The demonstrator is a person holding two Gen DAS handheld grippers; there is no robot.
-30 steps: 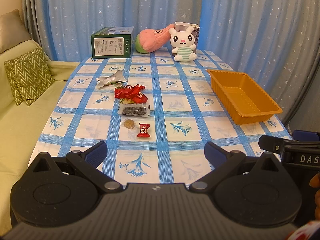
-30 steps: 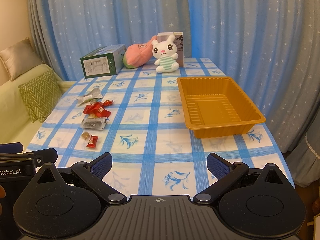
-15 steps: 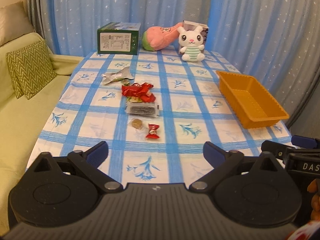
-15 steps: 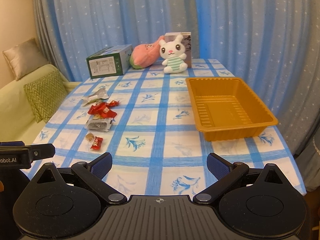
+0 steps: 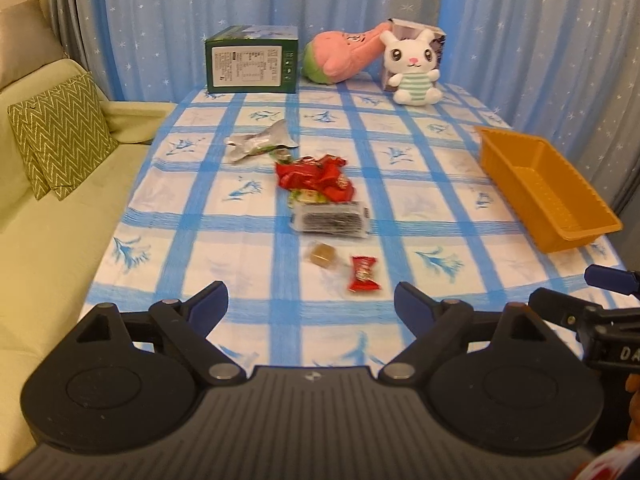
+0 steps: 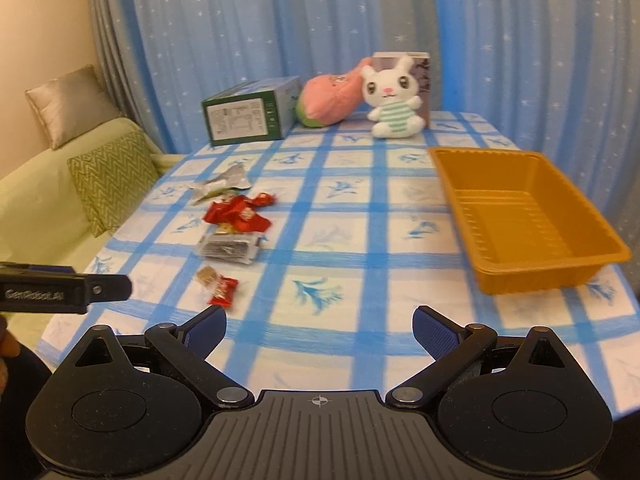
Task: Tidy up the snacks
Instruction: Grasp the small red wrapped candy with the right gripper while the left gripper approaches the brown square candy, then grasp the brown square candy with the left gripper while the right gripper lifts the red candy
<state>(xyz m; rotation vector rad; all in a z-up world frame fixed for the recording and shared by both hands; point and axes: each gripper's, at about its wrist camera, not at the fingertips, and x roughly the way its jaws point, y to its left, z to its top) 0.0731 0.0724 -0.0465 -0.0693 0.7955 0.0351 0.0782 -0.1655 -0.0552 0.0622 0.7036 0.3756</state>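
Snacks lie in a loose row on the checked tablecloth: a small red candy [image 5: 363, 274] [image 6: 223, 291], a brown cube sweet [image 5: 322, 255] [image 6: 206, 276], a dark clear-wrapped packet [image 5: 330, 220] [image 6: 230, 247], a heap of red wrappers [image 5: 316, 178] [image 6: 237, 214] and a silver foil pack [image 5: 260, 143] [image 6: 220, 181]. An empty orange tray [image 5: 548, 188] [image 6: 520, 216] sits at the right. My left gripper [image 5: 310, 306] is open, just short of the red candy. My right gripper [image 6: 319, 324] is open above the near table edge, left of the tray.
A green box [image 5: 252, 60], a pink plush [image 5: 340, 56] and a white rabbit plush [image 5: 414, 66] stand at the table's far end. A yellow-green sofa with a zigzag cushion [image 5: 60, 136] lies left of the table. Blue curtains hang behind.
Both grippers have moved forward over the table toward the snacks; the candies and tray look nearer. Both stay open. Nothing on the table has moved.
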